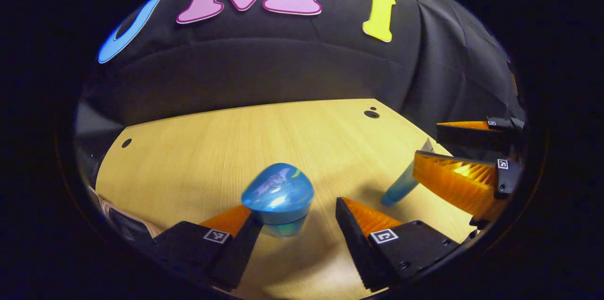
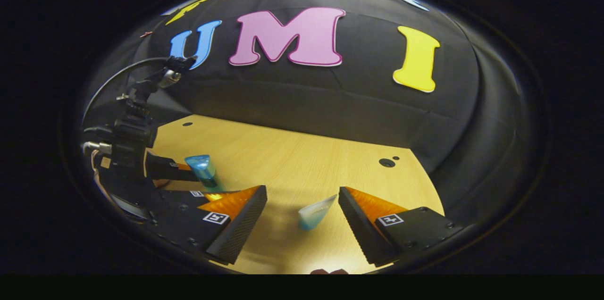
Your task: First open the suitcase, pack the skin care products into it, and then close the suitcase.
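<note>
A blue skin care tube [image 1: 278, 194] stands on its cap on the wooden table [image 1: 236, 144], wide crimped end up. It sits between the fingers of my left gripper [image 1: 296, 205], close against the left finger, with the jaws apart. A smaller pale blue tube [image 2: 315, 212] stands tilted on the table between the fingers of my right gripper [image 2: 302, 190], which is open and does not touch it. In the left gripper view this pale tube [image 1: 400, 189] leans beside the right gripper [image 1: 446, 154]. The right gripper view has the left gripper [image 2: 186, 172] at the blue tube [image 2: 204, 170].
Black cloth walls the booth behind the table. Small dark holes [image 1: 371, 113] mark the tabletop near its far corners. A dark object with a pale rim [image 1: 125, 224] lies at the table's near left edge; I cannot tell what it is. Cables [image 2: 118, 78] trail from the left gripper.
</note>
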`<state>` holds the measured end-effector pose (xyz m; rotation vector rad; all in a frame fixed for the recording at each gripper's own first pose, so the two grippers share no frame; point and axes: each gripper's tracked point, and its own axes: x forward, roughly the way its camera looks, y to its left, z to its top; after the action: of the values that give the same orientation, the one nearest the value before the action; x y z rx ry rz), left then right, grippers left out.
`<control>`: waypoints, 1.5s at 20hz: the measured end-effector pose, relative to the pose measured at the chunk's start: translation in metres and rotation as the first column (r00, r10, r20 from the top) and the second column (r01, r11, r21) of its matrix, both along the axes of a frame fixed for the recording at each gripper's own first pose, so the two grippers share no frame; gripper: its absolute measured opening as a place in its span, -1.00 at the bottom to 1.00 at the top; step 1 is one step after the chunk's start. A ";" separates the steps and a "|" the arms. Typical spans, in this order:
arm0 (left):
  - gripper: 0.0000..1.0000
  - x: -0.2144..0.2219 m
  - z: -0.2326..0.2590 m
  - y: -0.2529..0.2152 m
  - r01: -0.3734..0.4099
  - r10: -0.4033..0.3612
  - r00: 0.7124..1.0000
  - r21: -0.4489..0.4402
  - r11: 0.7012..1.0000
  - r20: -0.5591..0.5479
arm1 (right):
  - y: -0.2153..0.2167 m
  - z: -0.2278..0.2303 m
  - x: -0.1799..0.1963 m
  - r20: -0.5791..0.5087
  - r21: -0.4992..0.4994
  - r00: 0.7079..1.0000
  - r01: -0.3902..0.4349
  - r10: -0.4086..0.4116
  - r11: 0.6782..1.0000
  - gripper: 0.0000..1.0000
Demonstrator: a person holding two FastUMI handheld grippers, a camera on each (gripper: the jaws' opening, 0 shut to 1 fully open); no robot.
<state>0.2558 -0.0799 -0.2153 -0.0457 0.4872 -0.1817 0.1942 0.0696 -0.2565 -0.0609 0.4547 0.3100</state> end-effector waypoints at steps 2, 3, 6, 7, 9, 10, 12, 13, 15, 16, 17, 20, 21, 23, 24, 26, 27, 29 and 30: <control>0.03 0.007 -0.005 -0.002 -0.001 0.001 1.000 0.028 1.000 -0.002 | -0.006 -0.015 0.004 -0.029 -0.004 0.999 0.015 -0.016 1.000 0.95; 0.01 0.007 -0.005 -0.003 0.003 -0.002 1.000 0.058 0.998 -0.002 | -0.008 -0.035 0.006 -0.082 0.001 0.996 0.029 -0.029 1.000 0.95; -0.01 0.007 -0.007 -0.003 -0.003 0.004 1.000 0.059 0.998 -0.016 | -0.011 -0.063 0.010 -0.156 0.016 0.986 0.056 -0.053 0.998 0.95; 0.00 0.006 -0.008 -0.003 -0.007 0.009 1.000 0.064 0.998 -0.025 | -0.008 -0.071 0.010 -0.190 0.033 0.981 0.056 -0.049 0.998 0.92; 0.05 0.007 -0.009 -0.003 -0.013 0.015 0.999 0.072 0.997 -0.028 | -0.006 -0.085 0.010 -0.235 0.048 0.971 0.067 -0.054 0.997 0.66; -0.02 0.008 -0.008 -0.003 -0.017 0.019 0.999 0.072 0.997 -0.027 | -0.009 -0.090 0.014 -0.238 0.029 0.969 0.082 -0.073 0.996 0.28; -0.02 0.008 -0.009 -0.003 -0.013 0.015 0.999 0.074 0.997 -0.029 | -0.014 -0.091 0.015 -0.230 0.001 0.969 0.096 -0.094 0.995 -0.15; -0.03 0.008 -0.010 -0.003 -0.012 0.015 0.999 0.072 0.997 -0.037 | -0.015 -0.091 0.017 -0.227 -0.005 0.968 0.105 -0.104 0.994 -0.21; -0.04 0.008 -0.010 -0.002 -0.016 0.019 0.999 0.063 0.998 -0.050 | -0.013 -0.088 0.013 -0.238 0.000 0.965 0.113 -0.109 0.994 -0.30; -0.04 0.008 -0.007 -0.001 -0.015 0.017 0.999 0.046 0.999 -0.043 | -0.013 -0.084 0.011 -0.240 0.005 0.965 0.111 -0.106 0.994 -0.38; -0.04 0.009 0.000 0.000 -0.011 0.011 1.000 0.020 1.000 -0.028 | -0.012 -0.077 0.010 -0.227 0.008 0.968 0.114 -0.109 0.993 -0.38; -0.10 -0.004 0.012 0.015 -0.036 0.032 0.996 -0.039 0.999 -0.088 | -0.006 -0.042 -0.001 -0.177 0.027 0.980 0.095 -0.089 0.995 -0.48; -0.09 -0.014 0.026 0.027 -0.048 0.043 0.996 -0.063 0.997 -0.073 | -0.001 -0.028 -0.007 -0.161 0.044 0.984 0.084 -0.076 0.995 -0.52; -0.09 -0.038 0.059 0.048 -0.047 0.042 0.998 -0.090 0.995 -0.056 | 0.011 -0.001 -0.017 -0.135 0.072 0.990 0.053 -0.043 0.996 -0.52; -0.09 -0.051 0.073 0.061 -0.044 0.039 0.998 -0.086 0.995 -0.059 | 0.022 0.010 -0.024 -0.126 0.087 0.992 0.035 -0.024 0.996 -0.63; -0.09 -0.085 0.094 0.098 -0.046 0.042 0.996 -0.053 0.998 -0.074 | 0.046 0.030 -0.040 -0.119 0.124 0.993 -0.002 0.017 0.992 -0.63; -0.08 -0.102 0.102 0.122 -0.058 0.054 0.994 -0.042 0.997 -0.093 | 0.063 0.038 -0.049 -0.121 0.156 0.992 -0.023 0.042 0.987 -0.52; -0.09 -0.137 0.100 0.171 -0.116 0.109 0.978 -0.028 0.993 -0.178 | 0.100 0.049 -0.069 -0.122 0.198 0.987 -0.078 0.103 0.977 -0.52; -0.09 -0.157 0.091 0.200 -0.157 0.148 0.957 -0.016 0.987 -0.248 | 0.117 0.054 -0.078 -0.117 0.206 0.985 -0.104 0.130 0.973 -0.52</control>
<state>0.0983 0.1203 -0.1245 -0.1418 0.7262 -0.0323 0.1158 0.1862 -0.2026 0.1289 0.5478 0.4766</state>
